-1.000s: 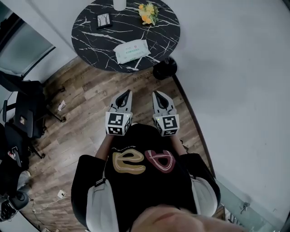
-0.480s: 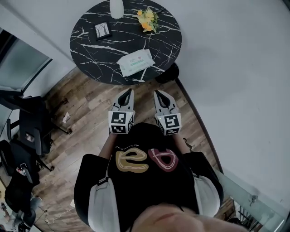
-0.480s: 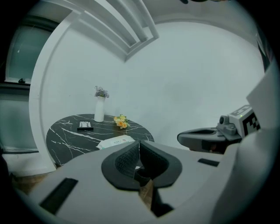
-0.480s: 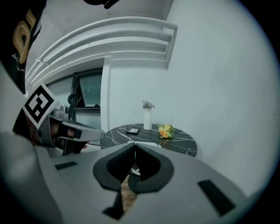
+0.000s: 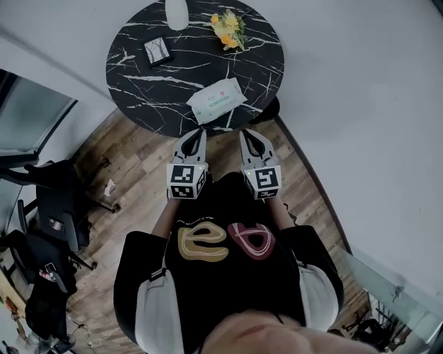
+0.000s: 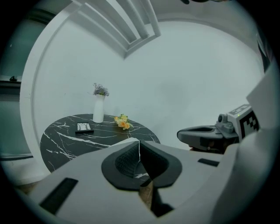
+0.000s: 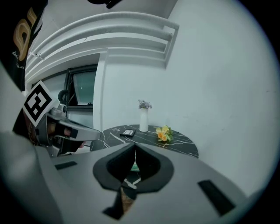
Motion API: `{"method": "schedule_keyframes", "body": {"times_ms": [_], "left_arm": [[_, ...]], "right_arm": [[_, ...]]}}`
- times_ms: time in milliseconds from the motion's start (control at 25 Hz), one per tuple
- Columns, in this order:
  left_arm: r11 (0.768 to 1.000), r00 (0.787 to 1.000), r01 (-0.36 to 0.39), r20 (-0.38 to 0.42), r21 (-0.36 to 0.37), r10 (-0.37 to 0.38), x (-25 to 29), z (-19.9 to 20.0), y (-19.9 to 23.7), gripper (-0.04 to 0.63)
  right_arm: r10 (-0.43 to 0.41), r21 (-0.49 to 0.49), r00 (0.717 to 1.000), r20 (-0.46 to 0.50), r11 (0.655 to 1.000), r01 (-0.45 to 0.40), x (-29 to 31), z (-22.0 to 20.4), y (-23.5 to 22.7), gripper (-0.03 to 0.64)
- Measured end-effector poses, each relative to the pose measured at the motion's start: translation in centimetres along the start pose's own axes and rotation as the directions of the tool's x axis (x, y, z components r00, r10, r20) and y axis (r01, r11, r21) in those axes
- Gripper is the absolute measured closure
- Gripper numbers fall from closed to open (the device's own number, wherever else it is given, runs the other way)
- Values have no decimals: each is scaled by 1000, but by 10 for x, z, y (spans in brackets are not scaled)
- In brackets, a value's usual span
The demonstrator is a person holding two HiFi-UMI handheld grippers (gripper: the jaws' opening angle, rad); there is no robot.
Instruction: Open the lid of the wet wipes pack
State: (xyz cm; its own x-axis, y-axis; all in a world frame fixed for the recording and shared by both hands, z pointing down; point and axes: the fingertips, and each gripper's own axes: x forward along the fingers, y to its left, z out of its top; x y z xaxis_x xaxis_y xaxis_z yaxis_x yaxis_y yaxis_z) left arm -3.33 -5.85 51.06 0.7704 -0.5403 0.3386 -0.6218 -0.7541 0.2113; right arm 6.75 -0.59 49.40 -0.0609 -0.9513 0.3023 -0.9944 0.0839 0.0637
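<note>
Fingers on the left gripper [image 5: 197,133] are clenched tip to tip on nothing, and the right gripper [image 5: 244,133] is closed and empty in the same way.

The wet wipes pack [image 5: 217,99] lies flat and slightly askew just ahead of both tips, not touched. Over the last second the pack has drawn closer to the grippers in the head view. The approach looks nearly finished, but the lid work has not begun. The jaws would probably have to part before they could catch a flap.

The pack is a soft white rectangular film pouch with pale green print. Its lid cannot be told apart from the print here. It rests near the closest edge of a round table [image 5: 138,66], glossy black stone with thin white veins.

Beyond the pack lie a small dark-framed square card [image 5: 158,50], a cluster of yellow-orange flowers [image 5: 228,28] and a smooth white vase [image 5: 176,10]. On the near side of the pack runs a brown plank floor [image 5: 131,173].
</note>
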Motion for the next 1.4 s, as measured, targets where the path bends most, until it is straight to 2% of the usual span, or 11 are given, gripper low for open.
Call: {"method": "schedule_keyframes", "body": {"times_ms": [400,640,800,920,1000,1160,1400], "left_arm": [[1000,999,-14,-30,-11,13,27,3,16,577],[996,996,-76,-41,-43,74,46,5,26,577],[989,991,-122,-61,-78,117,61,5,34,577],[984,985,-157,-79,-86,150,73,4,38,577],[978,979,-189,-92,-91,181,79,3,43,577],[972,968,-226,-125,-65,217,92,-2,49,578],[958,950,-282,-156,-48,272,109,-7,59,577]], "right_arm": [[-18,-12,1000,-16,1000,18,24,3,-21,604],[51,-77,998,-23,996,-53,53,14,-42,604],[109,-158,992,-66,980,-118,73,14,-50,604],[161,-174,982,-98,969,-176,90,11,-57,603],[212,-194,968,-131,953,-235,102,8,-56,603],[325,-243,924,-204,897,-369,124,2,-49,601],[447,-314,840,-309,785,-533,147,-5,-39,597]]}}
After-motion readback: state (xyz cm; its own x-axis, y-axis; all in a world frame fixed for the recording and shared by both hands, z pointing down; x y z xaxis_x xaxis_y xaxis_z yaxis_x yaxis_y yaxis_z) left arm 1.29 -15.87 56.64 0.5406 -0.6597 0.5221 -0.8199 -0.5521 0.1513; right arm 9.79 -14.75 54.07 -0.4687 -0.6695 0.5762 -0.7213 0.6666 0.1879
